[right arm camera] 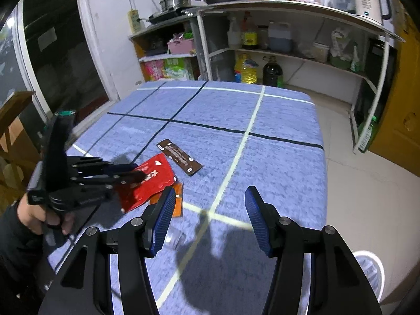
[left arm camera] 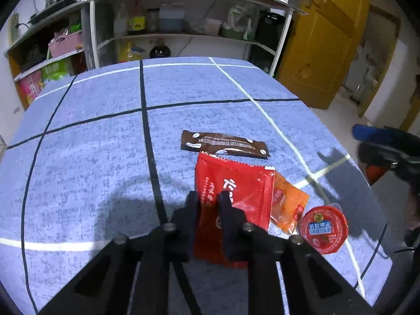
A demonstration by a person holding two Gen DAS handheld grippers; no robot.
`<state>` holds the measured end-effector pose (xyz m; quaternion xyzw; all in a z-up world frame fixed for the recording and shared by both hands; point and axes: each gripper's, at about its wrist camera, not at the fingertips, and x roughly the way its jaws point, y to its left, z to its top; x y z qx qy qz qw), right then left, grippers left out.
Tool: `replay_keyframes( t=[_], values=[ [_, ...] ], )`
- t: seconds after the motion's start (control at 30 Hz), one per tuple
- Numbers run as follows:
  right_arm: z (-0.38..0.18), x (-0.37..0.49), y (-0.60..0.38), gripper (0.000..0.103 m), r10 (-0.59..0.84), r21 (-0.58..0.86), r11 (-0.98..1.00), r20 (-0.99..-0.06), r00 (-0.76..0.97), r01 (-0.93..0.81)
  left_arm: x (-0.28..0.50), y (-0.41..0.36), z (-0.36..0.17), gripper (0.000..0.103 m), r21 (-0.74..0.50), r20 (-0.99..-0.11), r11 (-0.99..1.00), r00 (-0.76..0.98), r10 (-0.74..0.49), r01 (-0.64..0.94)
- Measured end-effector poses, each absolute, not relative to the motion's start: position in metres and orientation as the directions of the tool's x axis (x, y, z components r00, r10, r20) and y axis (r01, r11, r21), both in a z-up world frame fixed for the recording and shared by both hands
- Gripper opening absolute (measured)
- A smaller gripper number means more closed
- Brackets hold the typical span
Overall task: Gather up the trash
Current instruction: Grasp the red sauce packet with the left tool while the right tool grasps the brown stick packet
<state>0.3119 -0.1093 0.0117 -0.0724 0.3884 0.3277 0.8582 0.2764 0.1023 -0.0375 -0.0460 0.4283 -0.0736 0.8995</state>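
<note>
Trash lies low and right of centre in my left view, on the blue checked tablecloth (left arm camera: 92, 157): my left gripper (left arm camera: 208, 197) is pinched on the near edge of the flat red foil sachet (left arm camera: 244, 183). My right gripper (right arm camera: 210, 197) stands wide and holds nothing. By my judgement collecting has barely begun, since the brown coffee-stick wrapper (left arm camera: 225, 145), the orange plastic packet (left arm camera: 288, 204) and the round red-lidded sauce cup (left arm camera: 324, 229) are untouched, with no bin in view.
</note>
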Motion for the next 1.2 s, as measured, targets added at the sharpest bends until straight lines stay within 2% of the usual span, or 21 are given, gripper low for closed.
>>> replay_keyframes(
  t=[0.2, 0.63, 0.73, 0.87, 0.97, 1.0, 1.2],
  values=[
    [0.001, 0.336, -0.078, 0.056, 0.491, 0.078, 0.735, -0.746, 0.450, -0.673, 0.275, 0.098, -0.035, 0.003, -0.129, -0.756, 0.984, 0.629, -0.180, 0.126],
    [-0.028, 0.364, -0.016, 0.055, 0.460, 0.004, 0.621, -0.812, 0.360, -0.784, 0.250, 0.131, -0.016, 0.003, -0.185, -0.683, 0.980, 0.707, -0.186, 0.079],
    [-0.033, 0.364, -0.001, 0.046, 0.443, -0.028, 0.593, -0.824, 0.355, -0.805, 0.246, 0.144, -0.012, 0.003, -0.201, -0.665, 0.978, 0.724, -0.182, 0.060],
    [-0.044, 0.367, 0.017, 0.044, 0.412, -0.063, 0.570, -0.841, 0.352, -0.819, 0.243, 0.153, -0.008, 0.003, -0.217, -0.649, 0.975, 0.739, -0.182, 0.050],
    [-0.045, 0.370, 0.020, 0.033, 0.425, -0.044, 0.564, -0.841, 0.336, -0.825, 0.242, 0.158, -0.008, 0.003, -0.225, -0.644, 0.973, 0.742, -0.184, 0.046],
    [-0.045, 0.370, 0.020, 0.025, 0.426, -0.041, 0.563, -0.842, 0.332, -0.825, 0.242, 0.159, -0.008, 0.003, -0.226, -0.644, 0.973, 0.743, -0.183, 0.044],
    [-0.042, 0.366, 0.019, 0.021, 0.414, -0.052, 0.568, -0.844, 0.340, -0.821, 0.239, 0.161, -0.008, 0.003, -0.245, -0.638, 0.969, 0.746, -0.192, 0.040]
  ],
)
